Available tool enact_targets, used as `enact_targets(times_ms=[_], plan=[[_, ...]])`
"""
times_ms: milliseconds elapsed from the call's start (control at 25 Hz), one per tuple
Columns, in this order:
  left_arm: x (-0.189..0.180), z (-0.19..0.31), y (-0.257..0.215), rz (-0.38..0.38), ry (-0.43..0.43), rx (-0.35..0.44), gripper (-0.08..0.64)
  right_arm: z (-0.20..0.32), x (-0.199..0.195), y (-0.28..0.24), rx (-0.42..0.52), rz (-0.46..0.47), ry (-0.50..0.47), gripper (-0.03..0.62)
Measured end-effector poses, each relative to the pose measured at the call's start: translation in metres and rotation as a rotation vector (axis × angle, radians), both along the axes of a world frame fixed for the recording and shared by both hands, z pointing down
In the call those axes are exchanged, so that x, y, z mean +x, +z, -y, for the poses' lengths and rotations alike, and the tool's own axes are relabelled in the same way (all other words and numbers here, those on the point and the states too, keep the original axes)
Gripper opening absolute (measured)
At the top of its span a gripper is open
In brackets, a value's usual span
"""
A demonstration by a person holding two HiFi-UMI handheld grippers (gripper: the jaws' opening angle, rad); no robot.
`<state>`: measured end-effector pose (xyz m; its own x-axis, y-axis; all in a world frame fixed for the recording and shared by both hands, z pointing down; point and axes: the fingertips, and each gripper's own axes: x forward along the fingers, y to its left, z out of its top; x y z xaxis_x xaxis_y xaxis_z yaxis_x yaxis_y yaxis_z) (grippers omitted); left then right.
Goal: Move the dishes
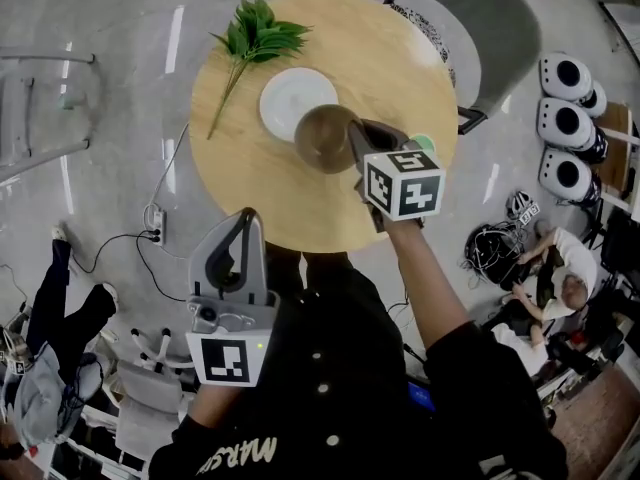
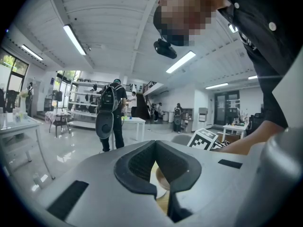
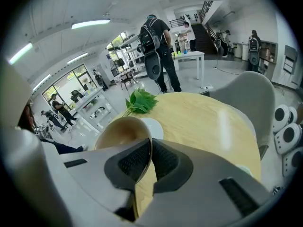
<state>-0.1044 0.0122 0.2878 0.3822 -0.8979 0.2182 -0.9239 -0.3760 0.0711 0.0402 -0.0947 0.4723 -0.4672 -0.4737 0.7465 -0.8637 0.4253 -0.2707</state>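
Observation:
A brown bowl [image 1: 322, 138] hangs tilted just above the round wooden table [image 1: 400, 68], beside a white plate [image 1: 290, 98]. My right gripper [image 1: 356, 136] is shut on the bowl's near rim; in the right gripper view the rim runs between the pads of the gripper [image 3: 150, 148], with the bowl [image 3: 120, 131] to the left and the plate [image 3: 155, 126] behind it. My left gripper [image 1: 245, 230] is off the table's near edge, shut and empty. In the left gripper view the gripper [image 2: 158, 171] shows only a sliver of the bowl [image 2: 163, 179] past its pads.
A green leafy sprig [image 1: 250, 38] lies at the table's far left. A small green thing [image 1: 424, 143] sits near the right edge. A grey chair [image 1: 480, 28] stands at the far right. White round devices [image 1: 565, 118] and cables [image 1: 155, 223] are on the floor.

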Motion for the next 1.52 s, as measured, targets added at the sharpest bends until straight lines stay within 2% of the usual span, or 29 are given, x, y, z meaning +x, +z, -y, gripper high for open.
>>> enact_targets(times_ms=[400,680,920,1520], plan=[[0.026,-0.004,-0.003,0.005,0.063,0.01,0.017,-0.075,0.058,0.021,-0.092,-0.015,0.089,0.011],[0.041,-0.008,-0.004,0.014,0.094,0.009,0.017,-0.107,0.086,0.044,-0.143,-0.032,0.139,0.011],[0.048,-0.014,0.002,0.017,0.106,-0.002,0.017,-0.122,0.095,0.064,-0.169,-0.023,0.16,0.011],[0.049,-0.024,0.006,0.026,0.109,-0.014,0.017,-0.132,0.097,0.077,-0.144,-0.009,0.189,0.012]])
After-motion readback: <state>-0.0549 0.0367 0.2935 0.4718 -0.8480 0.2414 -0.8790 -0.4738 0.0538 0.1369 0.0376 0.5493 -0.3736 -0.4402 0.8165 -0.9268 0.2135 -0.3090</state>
